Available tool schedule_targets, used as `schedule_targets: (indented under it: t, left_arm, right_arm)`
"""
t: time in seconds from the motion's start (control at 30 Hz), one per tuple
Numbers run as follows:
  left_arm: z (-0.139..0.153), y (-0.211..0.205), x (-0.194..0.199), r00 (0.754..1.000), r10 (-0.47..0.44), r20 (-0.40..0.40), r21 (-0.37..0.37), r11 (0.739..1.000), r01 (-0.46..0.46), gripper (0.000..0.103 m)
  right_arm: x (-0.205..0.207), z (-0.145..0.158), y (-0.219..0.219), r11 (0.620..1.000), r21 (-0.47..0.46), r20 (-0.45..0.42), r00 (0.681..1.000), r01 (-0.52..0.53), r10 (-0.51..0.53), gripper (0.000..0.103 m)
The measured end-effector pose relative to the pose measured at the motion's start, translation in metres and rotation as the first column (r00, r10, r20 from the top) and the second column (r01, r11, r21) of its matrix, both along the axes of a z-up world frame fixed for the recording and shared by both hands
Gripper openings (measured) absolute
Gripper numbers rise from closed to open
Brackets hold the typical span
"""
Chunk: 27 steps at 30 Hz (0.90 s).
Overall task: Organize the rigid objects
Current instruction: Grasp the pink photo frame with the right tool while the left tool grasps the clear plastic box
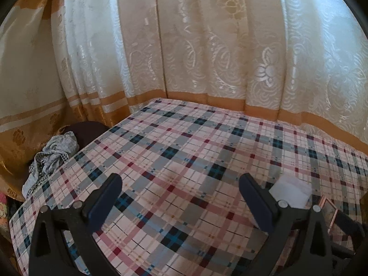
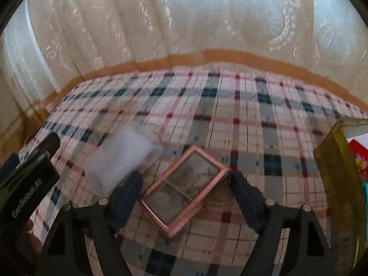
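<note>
Rose-gold glass box (image 2: 185, 189) on plaid tablecloth (image 2: 230, 115)

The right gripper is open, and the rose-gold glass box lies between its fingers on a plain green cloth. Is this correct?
Not quite: the cloth is plaid, not plain green. The right wrist view shows the right gripper open, with the rose-gold glass box lying between its fingers on that plaid cloth.
</note>
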<state>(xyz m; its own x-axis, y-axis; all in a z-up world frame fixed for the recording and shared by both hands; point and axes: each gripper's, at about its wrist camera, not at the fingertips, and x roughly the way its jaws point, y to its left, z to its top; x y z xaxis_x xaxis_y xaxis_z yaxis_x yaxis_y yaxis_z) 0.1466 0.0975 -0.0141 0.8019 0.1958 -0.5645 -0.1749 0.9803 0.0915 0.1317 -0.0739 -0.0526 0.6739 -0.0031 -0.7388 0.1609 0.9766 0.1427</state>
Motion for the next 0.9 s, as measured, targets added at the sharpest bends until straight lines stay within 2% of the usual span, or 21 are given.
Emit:
schedule_targets:
  t: [0.1, 0.17, 0.37, 0.47, 0.57, 0.73, 0.9]
  left_arm:
    - [-0.002, 0.006, 0.003, 1.0, 0.013, -0.008, -0.009, 1.0, -0.013, 0.103]
    - [-0.003, 0.008, 0.004, 1.0, -0.001, -0.012, -0.021, 1.0, 0.001, 0.103]
    - [-0.003, -0.011, 0.001, 0.993, -0.119, -0.009, 0.026, 0.992, 0.12, 0.103]
    - [-0.003, -0.03, -0.004, 0.973, -0.23, -0.022, 0.061, 0.971, 0.231, 0.103]
    - [-0.004, -0.047, -0.01, 0.936, -0.349, -0.041, 0.061, 0.934, 0.351, 0.103]
    - [-0.011, -0.069, -0.006, 0.905, -0.413, -0.099, 0.103, 0.901, 0.422, 0.103]
    - [-0.026, -0.082, 0.011, 0.873, -0.438, -0.213, 0.085, 0.882, 0.463, 0.103]
  right_arm:
    - [0.003, -0.002, 0.002, 1.0, 0.007, -0.006, 1.0, -0.015, 0.015, 0.079]
    - [0.001, 0.0, 0.006, 0.998, -0.044, -0.014, 0.999, -0.038, 0.038, 0.058]
    - [-0.019, 0.003, -0.005, 0.993, -0.092, -0.004, 0.998, -0.069, 0.069, 0.05]
    - [-0.033, 0.008, -0.019, 0.996, -0.078, 0.037, 0.998, -0.047, 0.05, 0.049]
    - [-0.042, 0.013, -0.024, 0.994, -0.101, 0.065, 0.997, -0.04, 0.046, 0.047]
    - [-0.059, 0.017, -0.031, 0.991, -0.116, 0.088, 0.993, -0.072, 0.083, 0.047]
    - [-0.071, 0.016, -0.042, 0.992, -0.106, 0.091, 0.993, -0.063, 0.072, 0.047]
